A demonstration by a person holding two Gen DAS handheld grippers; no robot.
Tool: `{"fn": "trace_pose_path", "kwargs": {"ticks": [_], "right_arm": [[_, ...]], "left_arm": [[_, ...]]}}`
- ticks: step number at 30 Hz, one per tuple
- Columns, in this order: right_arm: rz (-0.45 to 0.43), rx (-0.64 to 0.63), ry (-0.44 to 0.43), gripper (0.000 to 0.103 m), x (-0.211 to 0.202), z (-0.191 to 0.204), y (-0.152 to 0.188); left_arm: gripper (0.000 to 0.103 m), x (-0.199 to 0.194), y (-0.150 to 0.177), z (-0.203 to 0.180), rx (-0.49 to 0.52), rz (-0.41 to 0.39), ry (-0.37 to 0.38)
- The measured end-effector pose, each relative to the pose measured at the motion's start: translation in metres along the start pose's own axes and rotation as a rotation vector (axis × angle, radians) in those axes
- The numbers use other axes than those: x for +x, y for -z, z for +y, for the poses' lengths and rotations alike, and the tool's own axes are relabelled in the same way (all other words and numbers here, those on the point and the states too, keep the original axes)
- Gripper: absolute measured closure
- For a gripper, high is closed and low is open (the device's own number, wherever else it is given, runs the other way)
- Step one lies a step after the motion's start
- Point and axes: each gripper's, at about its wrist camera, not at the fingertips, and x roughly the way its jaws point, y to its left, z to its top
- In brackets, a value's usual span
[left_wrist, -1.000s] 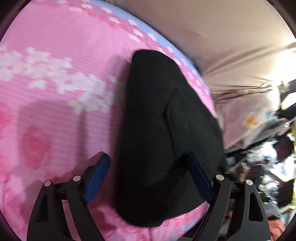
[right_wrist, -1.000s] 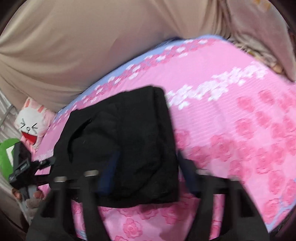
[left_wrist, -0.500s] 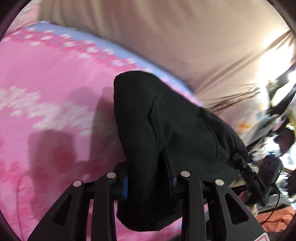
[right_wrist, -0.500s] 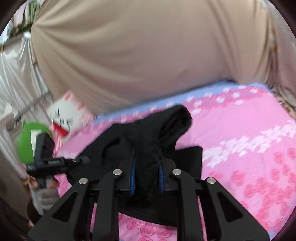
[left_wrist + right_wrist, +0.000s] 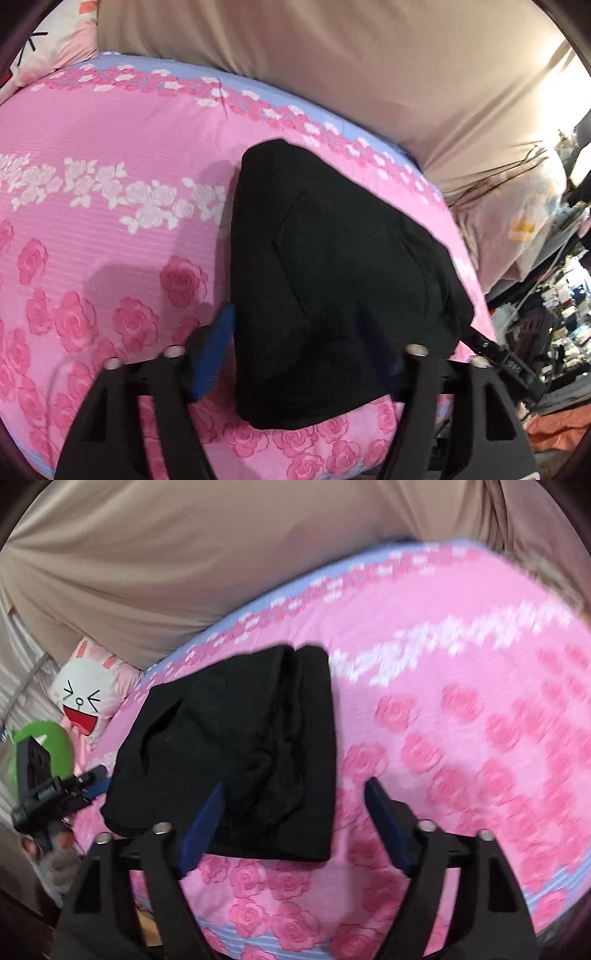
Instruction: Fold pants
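While both sets of jaws are opening over the bed, I see the black pants (image 5: 332, 295) lying in a compact folded bundle on the pink rose-print bedspread (image 5: 110, 229), near its side edge and just short of the lilac border by the beige drape (image 5: 369, 74). My left gripper (image 5: 310, 347) straddles the bundle's near end, its fingers spread and not visibly pinching the cloth; my right gripper (image 5: 291, 812) is also spread, one finger over the near hem, the other over bare bedspread. In the right view the top layer is rumpled, with a ridge running down the middle. The risks, as I judge them: a pad could snag loose fabric as I pull away and drag the fold open; the uneven top layer may slump or spring back on this soft surface; and the bundle sits close enough to the bed's edge that a careless nudge could slide it off, toward the rabbit-face cushion (image 5: 86, 698).
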Motion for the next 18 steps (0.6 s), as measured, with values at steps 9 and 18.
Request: {"fn": "trace_pose_path", "kwargs": {"ticks": [9, 18], "right_arm": [[-0.039, -0.06, -0.089, 0.075, -0.031, 0.026, -0.001], [-0.166, -0.084, 0.098, 0.069, -0.064, 0.02, 0.024]], "left_arm": [[0.07, -0.007, 0.006, -0.005, -0.021, 0.029, 0.101], [0.062, -0.015, 0.036, -0.005, 0.043, 0.011, -0.018]]}}
